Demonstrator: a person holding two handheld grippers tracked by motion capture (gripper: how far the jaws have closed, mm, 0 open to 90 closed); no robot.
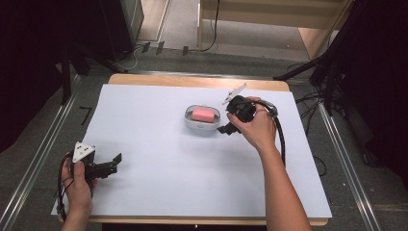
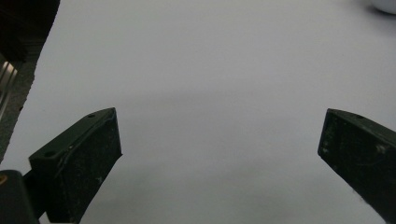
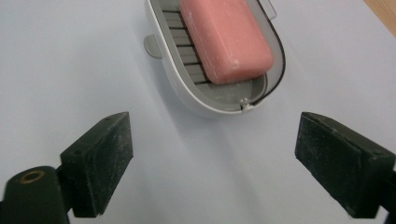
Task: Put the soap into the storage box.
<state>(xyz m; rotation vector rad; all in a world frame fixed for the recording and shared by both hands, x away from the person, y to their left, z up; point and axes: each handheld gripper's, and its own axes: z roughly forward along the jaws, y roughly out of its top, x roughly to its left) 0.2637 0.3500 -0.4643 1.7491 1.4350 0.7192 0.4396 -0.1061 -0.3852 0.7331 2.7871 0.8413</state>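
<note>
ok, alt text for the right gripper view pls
A pink soap bar lies in a white oval soap dish on a pale sheet, just ahead of the right gripper. Its two black jaws stand wide apart, nothing between them, short of the dish.

left gripper point(image 2: 219, 154) | jaws wide apart | over white sheet point(image 2: 210, 70)

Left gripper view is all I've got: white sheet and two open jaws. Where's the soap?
Observer: The pink soap lies in a white soap dish mid-table, far from your left hand-held gripper.
Operator: Is the right one on it?
Observer: No. The right hand-held gripper has its jaws spread, with bare sheet between them and the dish just ahead.
Operator: Is the soap flat?
Observer: It rests on the dish's ribbed insert.
</note>
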